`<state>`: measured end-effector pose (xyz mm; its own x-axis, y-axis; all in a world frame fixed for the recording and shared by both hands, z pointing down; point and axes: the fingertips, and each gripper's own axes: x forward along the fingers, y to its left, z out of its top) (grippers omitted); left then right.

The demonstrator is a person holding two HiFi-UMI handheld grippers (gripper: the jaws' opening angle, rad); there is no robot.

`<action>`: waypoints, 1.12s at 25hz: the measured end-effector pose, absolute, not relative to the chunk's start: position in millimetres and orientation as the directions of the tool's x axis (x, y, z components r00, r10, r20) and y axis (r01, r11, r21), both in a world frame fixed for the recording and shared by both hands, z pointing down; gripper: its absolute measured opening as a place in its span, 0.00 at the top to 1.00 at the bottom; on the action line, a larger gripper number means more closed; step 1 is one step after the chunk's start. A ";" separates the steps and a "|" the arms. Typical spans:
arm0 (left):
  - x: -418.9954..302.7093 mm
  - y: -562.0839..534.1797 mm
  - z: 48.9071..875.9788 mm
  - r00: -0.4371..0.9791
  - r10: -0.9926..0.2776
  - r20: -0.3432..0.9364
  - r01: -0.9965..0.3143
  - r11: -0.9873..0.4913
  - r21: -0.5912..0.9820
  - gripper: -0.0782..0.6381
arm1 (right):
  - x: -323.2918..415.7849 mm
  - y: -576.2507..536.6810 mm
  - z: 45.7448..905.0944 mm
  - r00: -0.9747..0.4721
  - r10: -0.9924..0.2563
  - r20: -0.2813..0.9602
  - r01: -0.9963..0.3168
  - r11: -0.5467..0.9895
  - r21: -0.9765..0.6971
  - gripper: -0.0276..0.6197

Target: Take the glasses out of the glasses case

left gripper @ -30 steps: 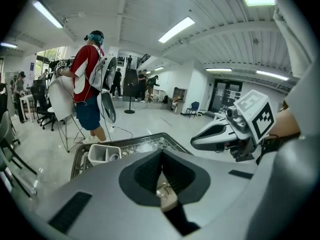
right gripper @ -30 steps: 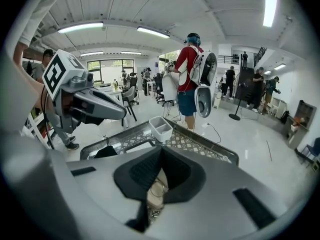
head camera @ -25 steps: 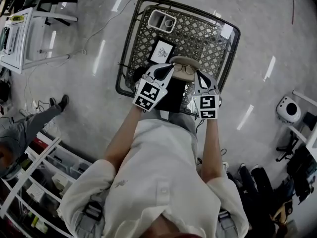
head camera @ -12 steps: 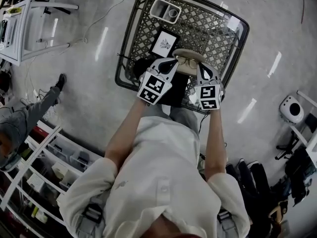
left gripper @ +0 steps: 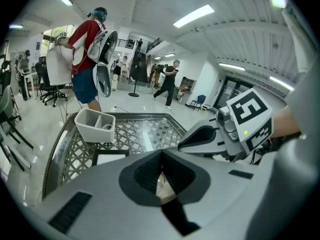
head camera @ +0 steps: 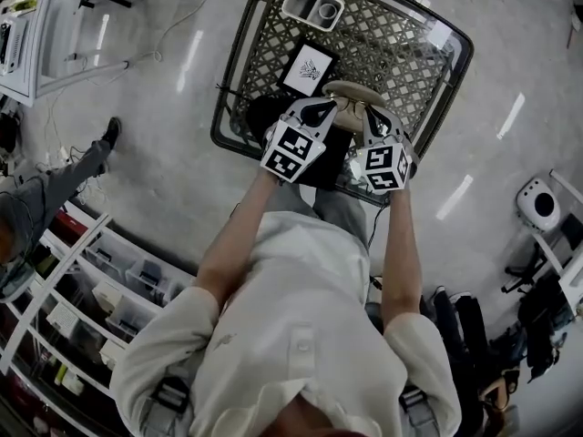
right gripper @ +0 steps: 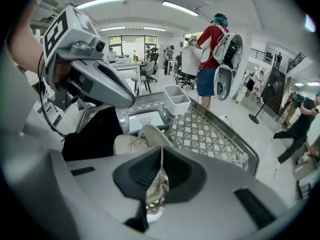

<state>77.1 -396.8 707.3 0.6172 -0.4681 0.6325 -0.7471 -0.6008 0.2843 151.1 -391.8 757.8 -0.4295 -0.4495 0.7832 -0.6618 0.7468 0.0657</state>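
Observation:
The beige glasses case (head camera: 351, 91) lies open on the lattice table (head camera: 410, 44), its lid (right gripper: 150, 133) raised. My right gripper (head camera: 370, 116) reaches into it, jaws shut on the pale-framed glasses (right gripper: 156, 191), and a thin temple trails back over the case base (right gripper: 125, 145). My left gripper (head camera: 325, 109) hovers at the case's left side, jaws shut. Only a bit of lens (left gripper: 159, 176) and beige case show through the gap under its pads, so I see nothing held. In the left gripper view, the right gripper (left gripper: 182, 144) points in from the right.
A black cloth (head camera: 264, 116) lies left of the case. Behind it are a black-framed card (head camera: 307, 66) and a white divided bin (head camera: 312, 7). The table's rim (head camera: 223, 107) curves round. People stand beyond the table (left gripper: 87, 59). Shelving (head camera: 82, 289) lines the floor at left.
Both grippers have closed in over the case. The glasses that lay in plain sight inside it are now covered by the jaws in the head view.

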 end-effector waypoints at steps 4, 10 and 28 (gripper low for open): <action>78.8 -395.8 716.3 0.615 -0.458 0.642 -0.751 -0.588 0.300 0.87 | 143.9 -392.9 769.6 -0.435 -0.424 0.795 -0.631 0.773 0.067 0.92; 74.6 -394.7 725.9 0.608 -0.456 0.650 -0.762 -0.566 0.316 0.87 | 133.0 -394.8 787.2 -0.440 -0.388 0.810 -0.595 0.801 0.061 0.91; 67.0 -388.0 737.4 0.595 -0.464 0.657 -0.780 -0.530 0.332 0.87 | 124.9 -392.3 829.9 -0.396 -0.318 0.862 -0.517 0.853 0.077 0.83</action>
<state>67.0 -388.0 737.4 0.5946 -0.4635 0.6570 -0.7803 -0.5299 0.3323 124.9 -392.3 829.9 -0.3961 -0.3176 0.8615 -0.5169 0.8526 0.0766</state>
